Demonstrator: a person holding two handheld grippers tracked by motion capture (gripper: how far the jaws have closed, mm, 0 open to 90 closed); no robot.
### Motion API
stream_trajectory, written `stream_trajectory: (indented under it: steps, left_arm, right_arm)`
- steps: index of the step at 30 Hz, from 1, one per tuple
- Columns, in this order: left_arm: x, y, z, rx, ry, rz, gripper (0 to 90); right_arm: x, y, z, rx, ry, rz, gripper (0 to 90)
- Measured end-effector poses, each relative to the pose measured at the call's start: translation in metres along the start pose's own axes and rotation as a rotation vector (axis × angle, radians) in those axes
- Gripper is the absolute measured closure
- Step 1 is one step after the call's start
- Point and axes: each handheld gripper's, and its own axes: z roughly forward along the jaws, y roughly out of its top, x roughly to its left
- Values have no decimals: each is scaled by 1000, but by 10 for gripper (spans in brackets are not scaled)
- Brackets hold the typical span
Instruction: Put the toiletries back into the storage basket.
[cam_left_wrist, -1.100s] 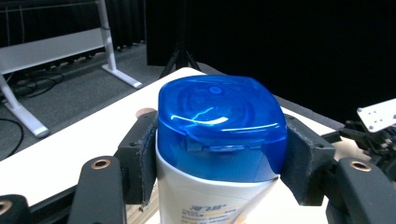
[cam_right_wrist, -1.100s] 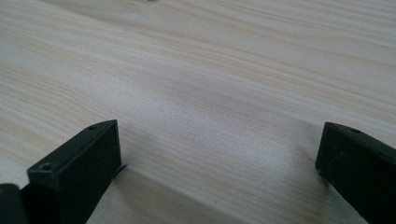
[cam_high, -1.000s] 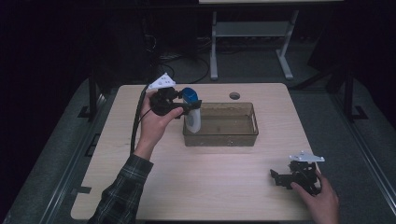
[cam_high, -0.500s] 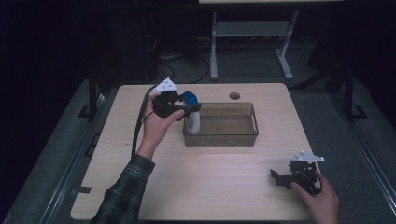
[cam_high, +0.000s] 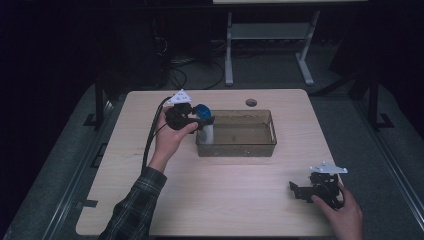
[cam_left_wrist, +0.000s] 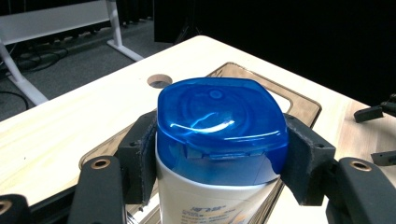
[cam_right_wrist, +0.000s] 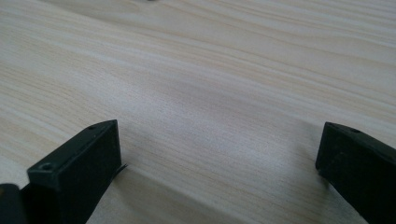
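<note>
High view first: I am holding my left gripper (cam_high: 199, 120) up at the left end of the clear bin (cam_high: 272, 131), which is sitting on the table (cam_high: 220, 200) toward its far edge, roughly midway between the left and right edges and just short of the round cable hole (cam_high: 251, 102). Between the jaws I am carrying a white bottle (cam_high: 206, 131) with a blue cap (cam_high: 202, 110); the bottle is standing upright, right at the bin's left wall, though I cannot tell from above whether its base is hanging over the inside or just outside that wall. Looking along the left gripper view, both padded jaws are pressing against the cap (cam_left_wrist: 222, 126) from either side, so the left gripper (cam_left_wrist: 224, 158) is pinching the bottle (cam_left_wrist: 210, 198) at its top, with the bin's rim (cam_left_wrist: 299, 100) lying beyond and below. My right gripper (cam_high: 306, 190) is resting near the table's near right corner, well apart from the bin, and in the right gripper view it (cam_right_wrist: 219, 154) is spread wide over bare wood with nothing between the jaws. As I judge it, the pick-up is done and the carry is nearly over; what is left is lowering the bottle into the bin, letting go and pulling the left gripper clear. The bin is looking empty otherwise.
</note>
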Motion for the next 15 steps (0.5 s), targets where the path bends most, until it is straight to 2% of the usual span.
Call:
stream_trajectory:
  steps: [15]
  left_arm:
    - [0,-12,5,34,-7,-6,361]
  right_arm:
    - [0,0,0,0,0,0,0]
